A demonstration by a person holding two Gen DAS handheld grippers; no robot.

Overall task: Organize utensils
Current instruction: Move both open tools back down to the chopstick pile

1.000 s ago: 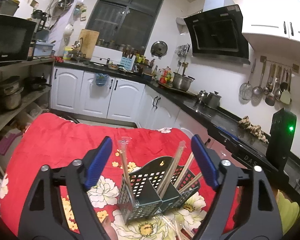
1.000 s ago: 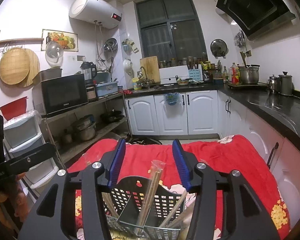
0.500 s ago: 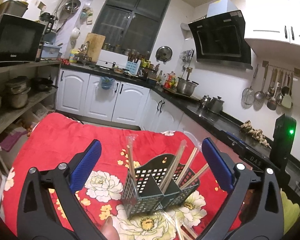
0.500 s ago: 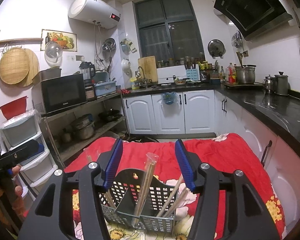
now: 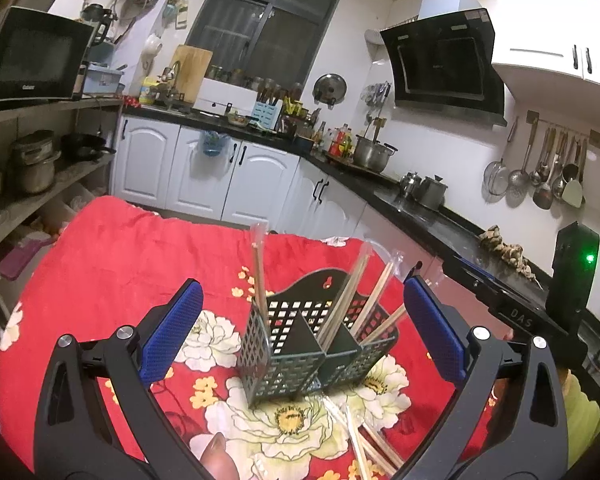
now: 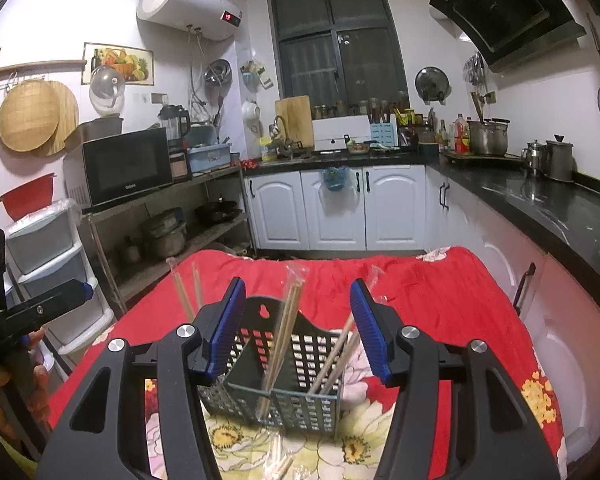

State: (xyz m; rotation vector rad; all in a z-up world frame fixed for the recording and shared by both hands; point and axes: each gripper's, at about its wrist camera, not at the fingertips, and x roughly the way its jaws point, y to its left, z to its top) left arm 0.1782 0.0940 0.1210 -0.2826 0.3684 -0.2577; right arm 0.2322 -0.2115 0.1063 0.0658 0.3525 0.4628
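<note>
We had spread our left gripper (image 5: 300,330) wide and backed off the dark slotted plastic basket (image 5: 320,344), leaving wrapped wooden chopsticks (image 5: 260,276) standing inside. Our right gripper (image 6: 296,328) hung with jaws parted and empty. Loose pairs (image 5: 364,440) still awaited sorting.

Both wrist views (2 fisheyes) look down closely at the utensil basket (image 5: 316,344) (image 6: 278,376), seemingly from neighbouring sides.

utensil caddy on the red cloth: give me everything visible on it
The utensil caddy is dark grey-green perforated plastic, standing upright on the red floral cloth. Solid dividers split it into compartments; the raised back panel has a keyhole hanging slot. Several wrapped chopstick pairs lean inside, more lie loose in front. Neither the left tool nor the right tool touches it; both are open.
</note>
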